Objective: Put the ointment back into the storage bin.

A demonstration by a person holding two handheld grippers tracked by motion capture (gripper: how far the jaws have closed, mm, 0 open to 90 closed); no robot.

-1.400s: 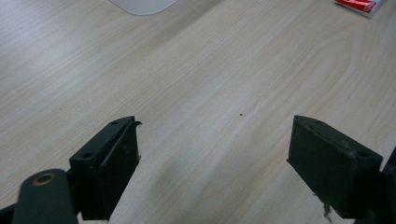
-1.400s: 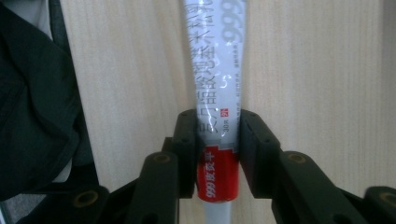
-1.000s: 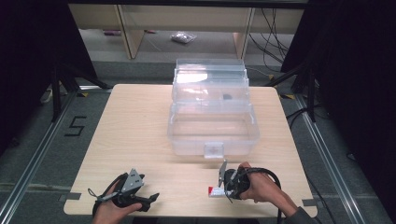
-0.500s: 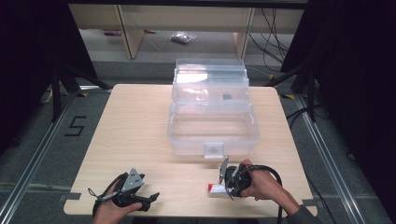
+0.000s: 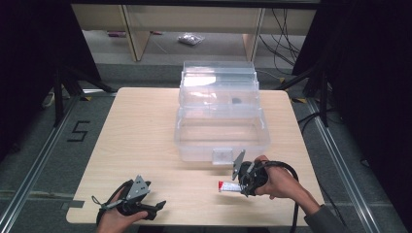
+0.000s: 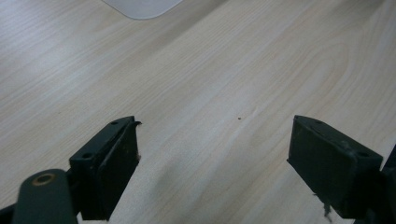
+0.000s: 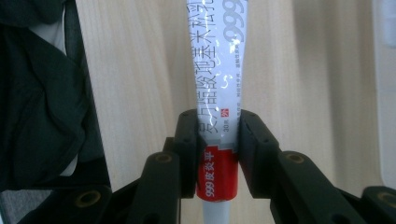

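A white tube with a red band and red print (image 7: 217, 70) is pinched between the jaws of my right gripper (image 7: 217, 135), near the red end. From above, the tube (image 5: 227, 186) sticks out leftward from the right gripper (image 5: 241, 187), just above the table in front of the clear box (image 5: 221, 131). My left gripper (image 5: 156, 208) rests at the table's near left edge. Its jaws stand wide open with bare wood between them (image 6: 215, 154).
The clear plastic box has stepped tiers and a front latch (image 5: 222, 155), and it fills the middle of the wooden table (image 5: 141, 136). A small dark thing (image 5: 236, 101) lies in an upper tier. A black cable (image 5: 294, 194) trails from the right gripper. Shelving stands beyond the table.
The right gripper has lifted a little with the tube still in its jaws. The left gripper has stayed where it was.
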